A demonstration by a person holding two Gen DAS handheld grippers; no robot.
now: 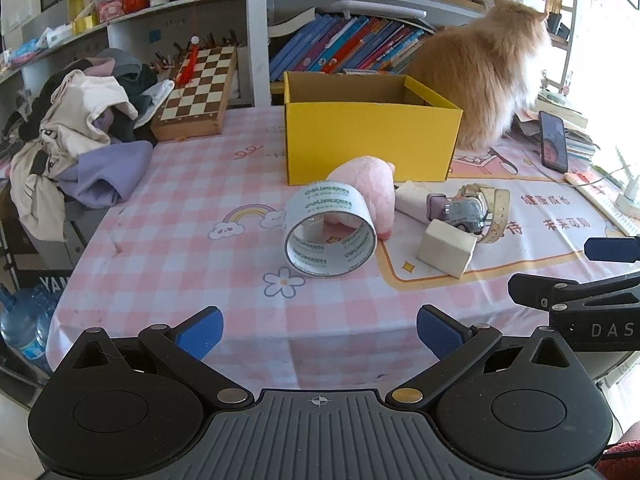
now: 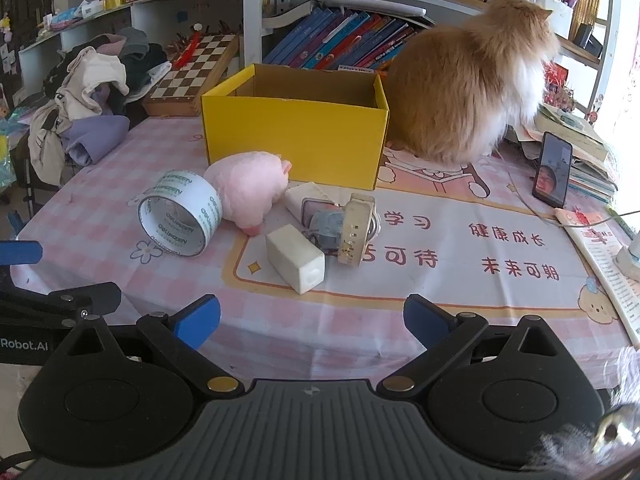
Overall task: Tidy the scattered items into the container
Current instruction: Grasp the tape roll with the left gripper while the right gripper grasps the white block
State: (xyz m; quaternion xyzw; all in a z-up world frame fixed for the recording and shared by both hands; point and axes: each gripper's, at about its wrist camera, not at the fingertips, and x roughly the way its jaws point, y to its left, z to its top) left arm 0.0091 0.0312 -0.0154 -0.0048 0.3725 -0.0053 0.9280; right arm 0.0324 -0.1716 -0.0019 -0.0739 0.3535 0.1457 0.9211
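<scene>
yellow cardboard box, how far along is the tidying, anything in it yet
Nothing looks done: the visible part of the open yellow cardboard box is bare. Nothing is in hand; the left gripper and right gripper both hover open. Left: the white tape roll, pink plush toy, white rectangular block and small cluttered pile beside it.

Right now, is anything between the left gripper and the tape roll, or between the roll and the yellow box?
Nothing visible lies between the open left gripper and the tape roll; only bare tablecloth. Behind the roll, the pink plush sits between it and the yellow box, so lift over it.
</scene>
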